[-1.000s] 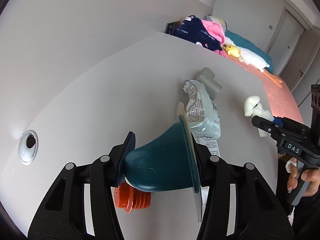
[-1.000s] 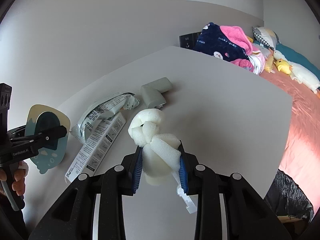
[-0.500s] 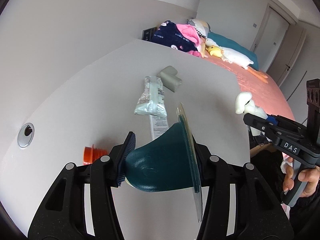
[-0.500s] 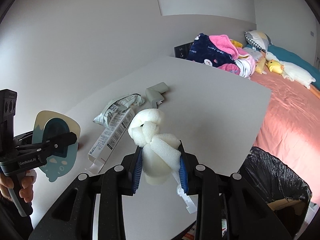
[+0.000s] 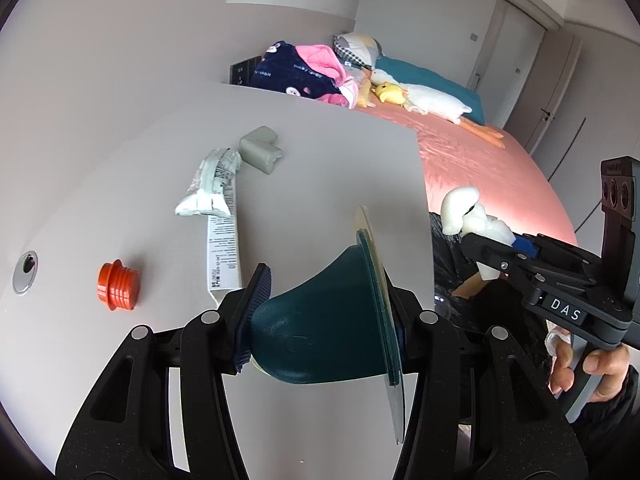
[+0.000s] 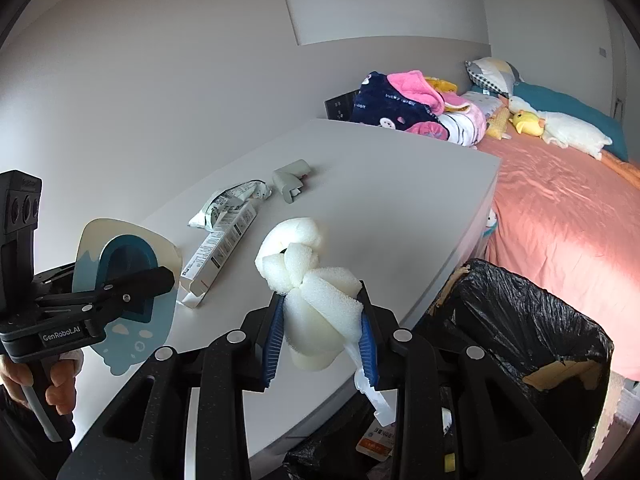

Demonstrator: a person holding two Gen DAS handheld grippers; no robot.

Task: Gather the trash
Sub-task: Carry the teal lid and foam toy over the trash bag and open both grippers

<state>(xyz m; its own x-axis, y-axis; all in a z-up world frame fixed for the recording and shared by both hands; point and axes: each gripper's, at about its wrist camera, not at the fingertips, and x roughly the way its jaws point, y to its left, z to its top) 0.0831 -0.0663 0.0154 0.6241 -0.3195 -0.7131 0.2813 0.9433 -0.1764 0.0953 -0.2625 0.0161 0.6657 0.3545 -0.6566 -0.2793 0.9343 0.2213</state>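
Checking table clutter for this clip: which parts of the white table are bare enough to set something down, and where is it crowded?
The white table is bare across its right half, from the grey corner piece to the edge by the black-lined bin. The far corner near the blankets is bare too. Clutter sits along the wall side: crumpled wrapper, long carton, orange plug.

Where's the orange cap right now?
In the left wrist view, the orange cap lies on the white table, left of the long box and right of the cable hole.
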